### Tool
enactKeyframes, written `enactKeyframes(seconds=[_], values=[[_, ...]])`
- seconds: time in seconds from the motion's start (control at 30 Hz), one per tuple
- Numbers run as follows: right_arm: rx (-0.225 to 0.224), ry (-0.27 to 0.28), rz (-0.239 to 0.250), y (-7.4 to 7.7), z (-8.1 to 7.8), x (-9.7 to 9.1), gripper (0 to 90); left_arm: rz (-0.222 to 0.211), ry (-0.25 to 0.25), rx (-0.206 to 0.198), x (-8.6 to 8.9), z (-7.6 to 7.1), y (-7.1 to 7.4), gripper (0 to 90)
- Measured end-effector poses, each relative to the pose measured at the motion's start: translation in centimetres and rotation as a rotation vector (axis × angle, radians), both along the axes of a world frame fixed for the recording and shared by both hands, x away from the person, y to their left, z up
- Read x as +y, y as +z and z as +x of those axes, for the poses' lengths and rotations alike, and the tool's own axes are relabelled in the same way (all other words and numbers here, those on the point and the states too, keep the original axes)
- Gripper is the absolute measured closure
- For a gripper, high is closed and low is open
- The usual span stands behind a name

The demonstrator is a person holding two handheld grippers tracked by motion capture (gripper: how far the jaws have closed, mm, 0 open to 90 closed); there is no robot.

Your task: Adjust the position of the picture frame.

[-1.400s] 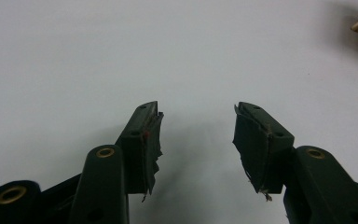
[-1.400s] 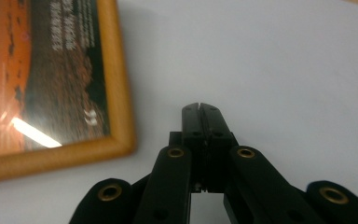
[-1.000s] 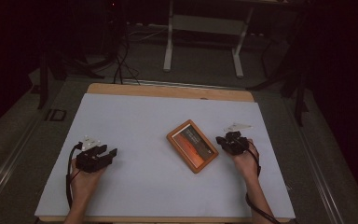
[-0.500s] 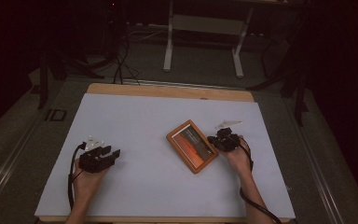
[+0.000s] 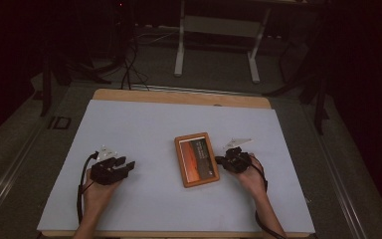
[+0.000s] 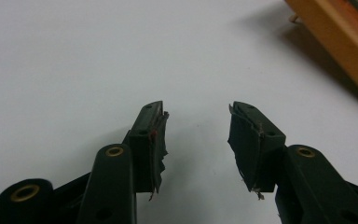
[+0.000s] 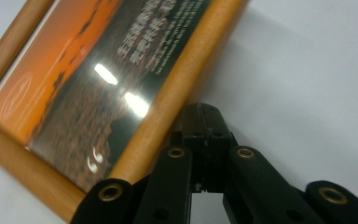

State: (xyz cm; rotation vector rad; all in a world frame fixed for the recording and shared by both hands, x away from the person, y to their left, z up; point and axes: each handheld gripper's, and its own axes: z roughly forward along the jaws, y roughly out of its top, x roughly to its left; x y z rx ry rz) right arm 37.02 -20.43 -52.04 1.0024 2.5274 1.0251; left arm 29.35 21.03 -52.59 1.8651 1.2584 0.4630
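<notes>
A wooden picture frame (image 5: pixel 196 159) holding an orange sunset print lies flat on the white table top (image 5: pixel 139 124), right of centre. My right gripper (image 5: pixel 220 160) is shut, and its tips touch the frame's right edge; the right gripper view shows the closed tips (image 7: pixel 204 116) against the wooden rim (image 7: pixel 177 88). My left gripper (image 5: pixel 128 165) rests at the front left, well apart from the frame. Its jaws have just been closing a little and stand open (image 6: pixel 196 126) with nothing between them. A corner of the frame (image 6: pixel 340 42) shows at the upper right of the left gripper view.
The white top covers a wooden table whose bare edge (image 5: pixel 179 95) shows at the back. Behind it on the dark floor stand a metal stand's legs (image 5: pixel 180 55) and some cables (image 5: pixel 127 64). Bare white surface lies between the two hands.
My right gripper has moved left against the frame's right edge. The frame has turned from a tilted lie to nearly square with the table and shifted slightly left. The left hand has stayed put.
</notes>
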Motion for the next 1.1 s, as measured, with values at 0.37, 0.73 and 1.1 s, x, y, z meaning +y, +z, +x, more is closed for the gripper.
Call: enactKeyframes(seconds=[0.37, 0.73, 1.1], values=[[-0.012, 0.059, -0.025, -0.1, -1.7, 2.0, 90.0, -0.021, -0.069, 0.007, -1.1, 0.3, 0.1, 55.6], [-0.053, 0.025, -0.029, 0.3, -1.7, 1.9, 87.7, -0.009, -0.105, 0.000, -1.9, 0.2, 0.1, 55.6], [-0.105, -0.026, 0.018, 1.8, -2.0, 0.5, 81.5, -0.032, -0.123, 0.006, -2.4, 0.1, 0.0, 53.9]])
